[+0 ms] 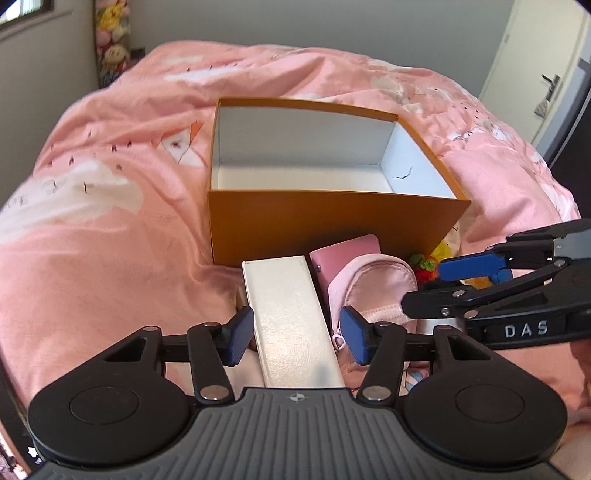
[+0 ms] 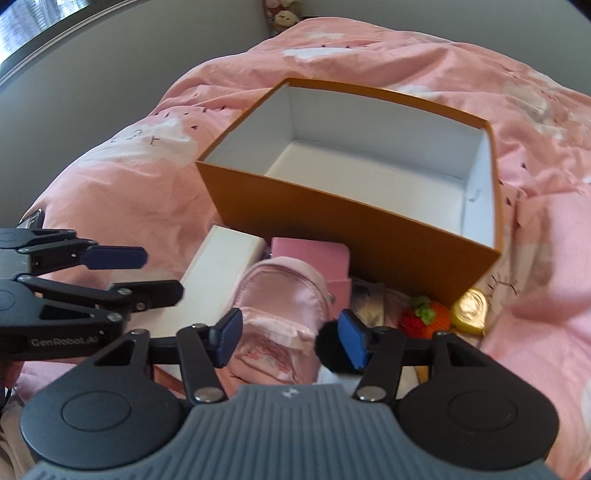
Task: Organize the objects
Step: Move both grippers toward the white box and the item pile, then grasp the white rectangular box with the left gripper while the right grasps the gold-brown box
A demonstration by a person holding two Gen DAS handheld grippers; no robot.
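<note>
A home bedroom: a bed point(image 1: 110, 221) under a pink printed duvet point(image 2: 535, 240), what look like plush toys point(image 1: 110, 33) stacked in the corner, and a white door point(image 1: 532, 66).

Soft daylight fills both views, coming from a window point(image 1: 26, 11) far up and left of the left hand-held gripper point(image 1: 297, 334). The pink bedspread point(image 1: 110, 229) ahead is evenly lit, with faint shadows in its folds. The orange box point(image 2: 354, 225) casts a shadow on its own white floor and near wall. Fisheye bending curves the room's edges, and the corners go dark. In the right wrist view the other hand-held gripper's tip is motion-blurred.
</note>
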